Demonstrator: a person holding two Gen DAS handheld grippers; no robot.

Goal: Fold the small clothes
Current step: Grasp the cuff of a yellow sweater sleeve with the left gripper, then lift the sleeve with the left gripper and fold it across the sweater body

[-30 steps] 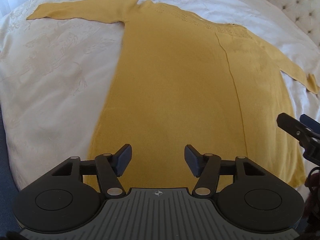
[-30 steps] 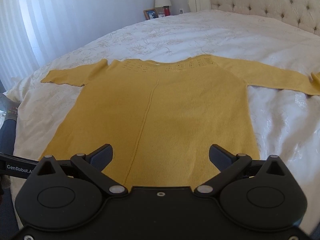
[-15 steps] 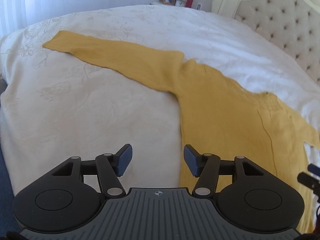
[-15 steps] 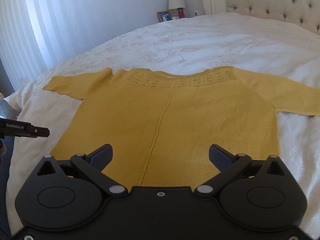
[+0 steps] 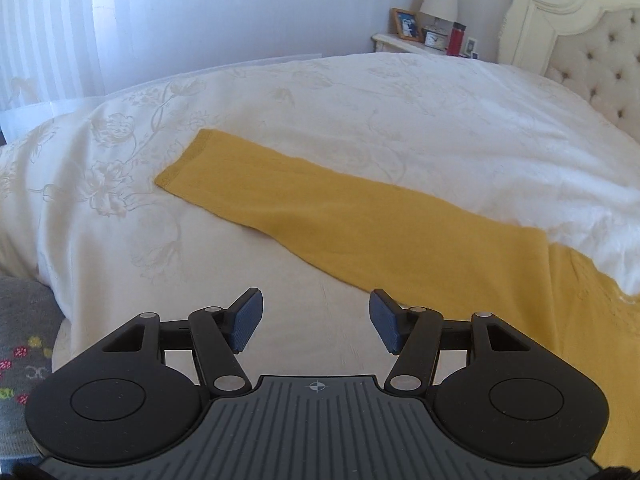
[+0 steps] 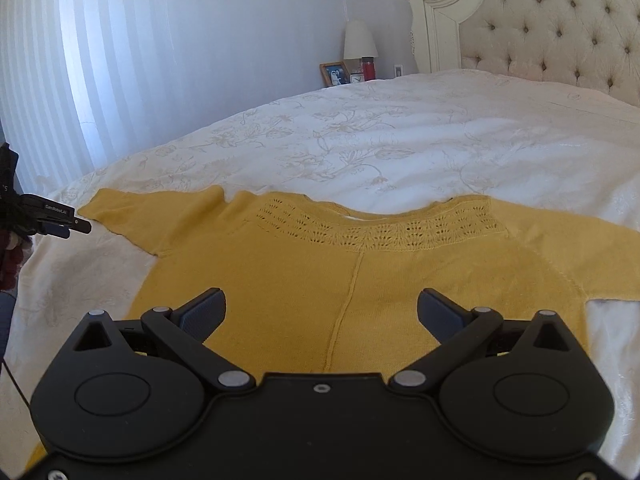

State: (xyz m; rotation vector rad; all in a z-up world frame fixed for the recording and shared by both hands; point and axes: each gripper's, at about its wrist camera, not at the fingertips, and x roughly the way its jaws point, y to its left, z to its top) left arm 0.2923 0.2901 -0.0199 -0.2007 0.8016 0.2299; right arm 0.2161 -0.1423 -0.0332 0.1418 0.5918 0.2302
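A mustard-yellow knit sweater (image 6: 360,264) lies flat on the white bedspread (image 6: 400,140), neck toward the headboard, both sleeves spread out. In the left wrist view its left sleeve (image 5: 320,216) stretches from the cuff at upper left down to the body at right. My left gripper (image 5: 316,316) hovers open over bare bedspread just in front of that sleeve, nothing between its pads. My right gripper (image 6: 322,312) hangs open above the sweater's body, astride the centre seam. The left gripper (image 6: 60,224) also shows at the left edge of the right wrist view, near the sleeve cuff.
A tufted cream headboard (image 6: 552,28) stands at the far right. A nightstand (image 5: 404,42) with a lamp, picture frame, clock and red bottle sits in the far corner. White curtains (image 6: 80,60) cover the left wall. A grey flowered cloth (image 5: 20,340) lies below the bed's left edge.
My left gripper has swung left from over the sweater's body to the left sleeve. My right gripper has moved forward over the body toward the neckline. Both stayed open.
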